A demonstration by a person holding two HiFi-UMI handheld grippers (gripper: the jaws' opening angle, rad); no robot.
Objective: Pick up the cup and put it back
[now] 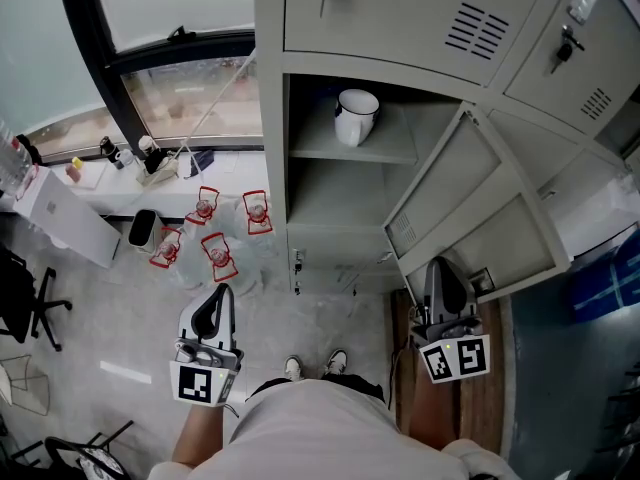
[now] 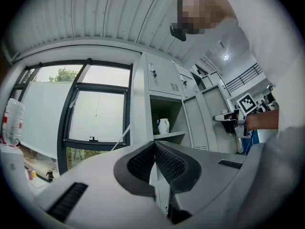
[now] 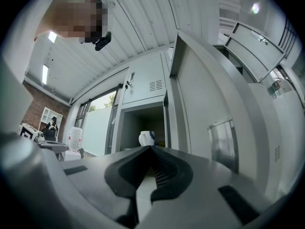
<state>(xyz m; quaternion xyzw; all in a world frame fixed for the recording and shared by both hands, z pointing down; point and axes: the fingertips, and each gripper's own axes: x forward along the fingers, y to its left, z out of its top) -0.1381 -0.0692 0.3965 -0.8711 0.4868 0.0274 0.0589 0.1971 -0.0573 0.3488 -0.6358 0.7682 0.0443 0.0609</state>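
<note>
1. The cup [image 1: 356, 115] is white with a handle. It stands upright on the upper shelf [image 1: 390, 153] inside the open locker [image 1: 400, 28], toward the left of that compartment, and nothing touches it.
2. The locker's door [image 1: 470, 218] is swung out to the right.
3. The left tongs [image 2: 155, 149] are pressed together, with the ribbed pads meeting and nothing between them. They point toward the locker, and in the left gripper view the cup shows small just above their tips, well apart from them.
4. The right tongs [image 3: 151, 149] are also pressed together and pinch nothing. In the right gripper view the cup sits just over the line where the pads meet, but it is far off inside the locker.
5. In the head view both tongs are held low in front of the person, well apart from each other and from the shelf. The left tongs are over the pale floor [image 1: 330, 318]. The right tongs are near the open door, over a brown strip that may be a wooden board [image 1: 480, 398]; the steep angle leaves that unsure.
6. Left of the locker, below the window [image 1: 190, 88], several clear bottles [image 1: 215, 238] with red handles stand together on the floor.
7. The person's shoes [image 1: 315, 366] show between the two tongs.
</note>
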